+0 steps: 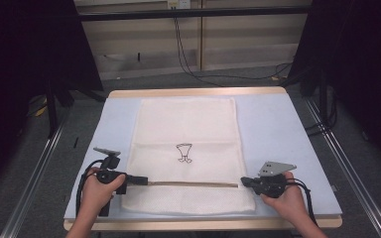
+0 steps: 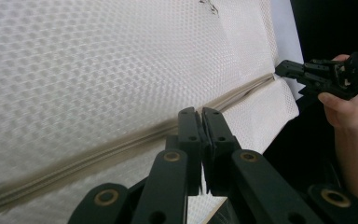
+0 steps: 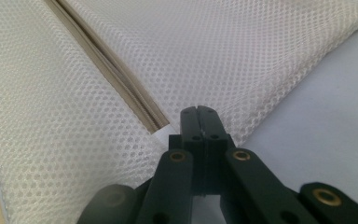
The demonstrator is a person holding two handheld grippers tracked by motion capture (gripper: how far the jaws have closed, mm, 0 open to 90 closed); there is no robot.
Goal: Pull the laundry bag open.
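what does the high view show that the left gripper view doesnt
High view alone: the whole table, the small black drawing on the mesh bag, the floor cables, and the left hand-held gripper seen from outside at the zipper's left end. Left gripper view alone: the honeycomb weave close up and its own jaws pressed together. Both share the bag, its zipper and the right hand-held gripper at the zipper's far end.

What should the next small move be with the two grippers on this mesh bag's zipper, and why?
Probably slide the left hand-held gripper further along the zipper towards the right hand-held gripper, which pins the bag's far edge. Both have their jaws shut at opposite ends of the zipper line, and the zipper lies stretched straight between them, so the pull should run cleanly.
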